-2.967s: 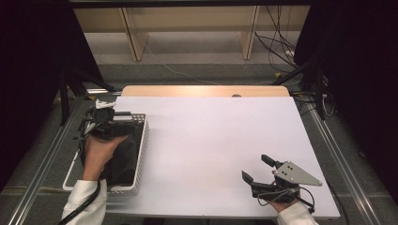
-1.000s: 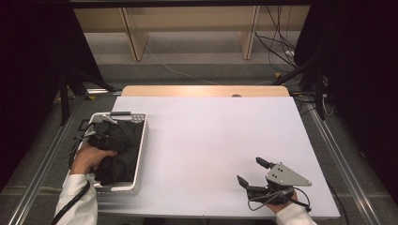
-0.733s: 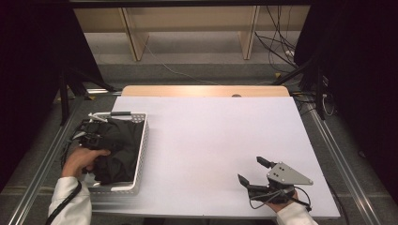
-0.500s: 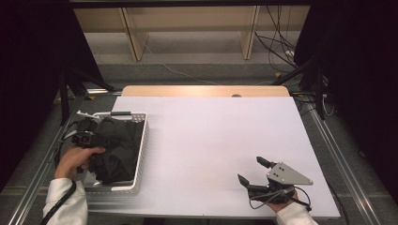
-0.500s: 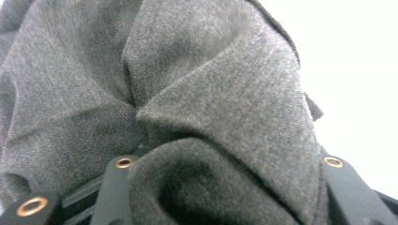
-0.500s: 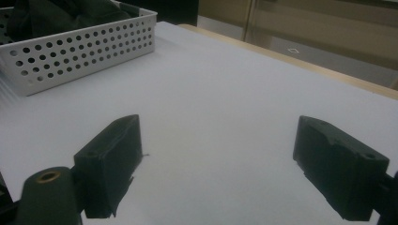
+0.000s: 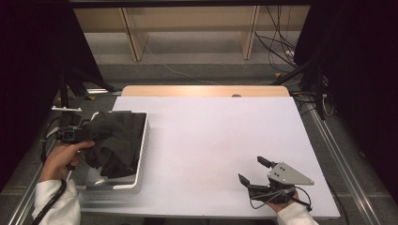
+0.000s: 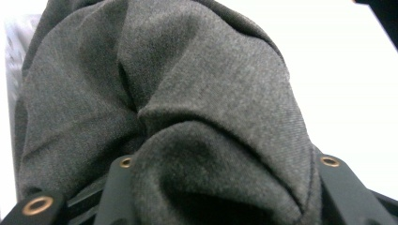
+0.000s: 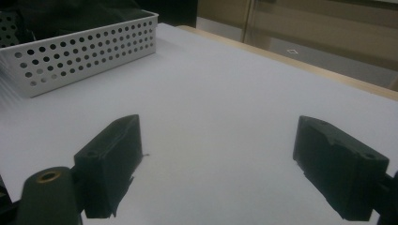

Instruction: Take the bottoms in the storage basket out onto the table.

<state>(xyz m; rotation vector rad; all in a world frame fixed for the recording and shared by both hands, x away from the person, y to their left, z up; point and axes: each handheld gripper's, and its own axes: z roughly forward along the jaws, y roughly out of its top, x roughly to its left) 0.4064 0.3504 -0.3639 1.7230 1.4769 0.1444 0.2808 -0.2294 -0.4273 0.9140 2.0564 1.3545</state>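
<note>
Over basket (image 7: pixel 142 140) — left tool (image 8: pixel 220 187) clamping dark cloth (image 7: pixel 115 140) | bunched, no clear axis

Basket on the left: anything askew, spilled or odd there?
Nothing spilled or damaged. The dark grey cloth sits bunched in the white perforated basket, one fold pinched in the left hand-held gripper, whose jaws have just been closing on it. The basket sits at the table's left edge. The right hand-held gripper rests open.
</note>
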